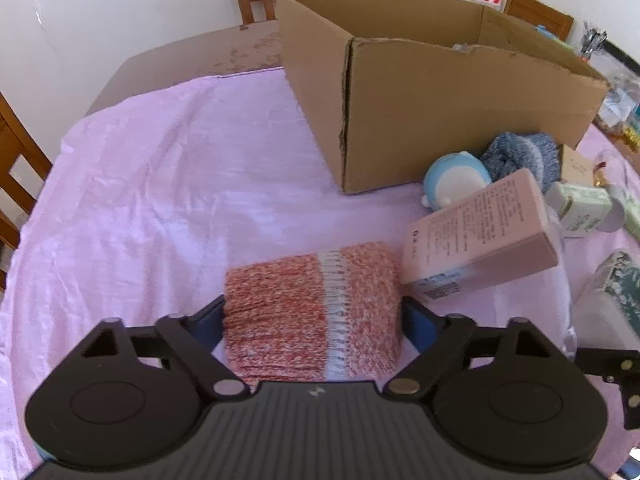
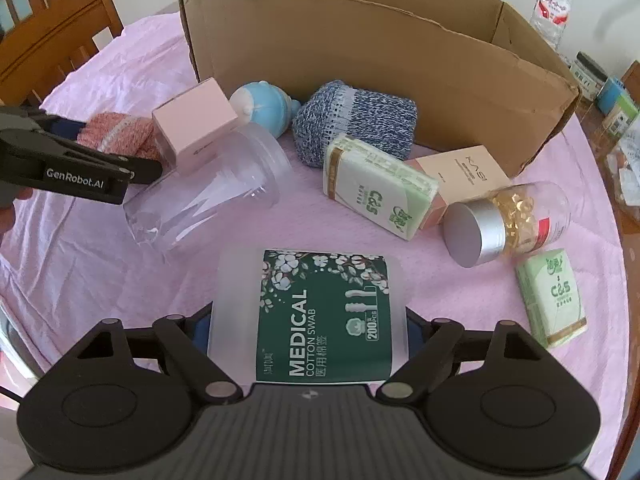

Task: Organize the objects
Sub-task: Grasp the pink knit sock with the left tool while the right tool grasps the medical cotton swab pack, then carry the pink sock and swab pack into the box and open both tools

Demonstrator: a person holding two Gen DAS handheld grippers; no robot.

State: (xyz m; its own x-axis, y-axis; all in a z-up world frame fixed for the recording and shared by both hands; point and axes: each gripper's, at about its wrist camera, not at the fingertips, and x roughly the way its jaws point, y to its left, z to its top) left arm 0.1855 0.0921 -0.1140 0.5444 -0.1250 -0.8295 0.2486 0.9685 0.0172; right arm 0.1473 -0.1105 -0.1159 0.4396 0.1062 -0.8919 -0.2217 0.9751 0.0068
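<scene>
My left gripper (image 1: 312,312) is shut on a red-and-white knitted roll (image 1: 312,312), low over the pink cloth; the roll also shows in the right wrist view (image 2: 116,134). My right gripper (image 2: 308,316) is shut on a medical cotton swab box (image 2: 316,316) with a green label. An open cardboard box (image 1: 420,100) stands behind, also in the right wrist view (image 2: 380,68). A pink carton (image 1: 480,232) leans right of the red roll.
On the cloth lie a clear plastic cup (image 2: 208,188), a blue knitted roll (image 2: 356,120), a blue-and-white toy (image 2: 264,106), tissue packs (image 2: 380,188) (image 2: 552,300), a beige carton (image 2: 460,172) and a capsule jar (image 2: 508,220). Wooden chairs and a water bottle (image 2: 552,4) surround the table.
</scene>
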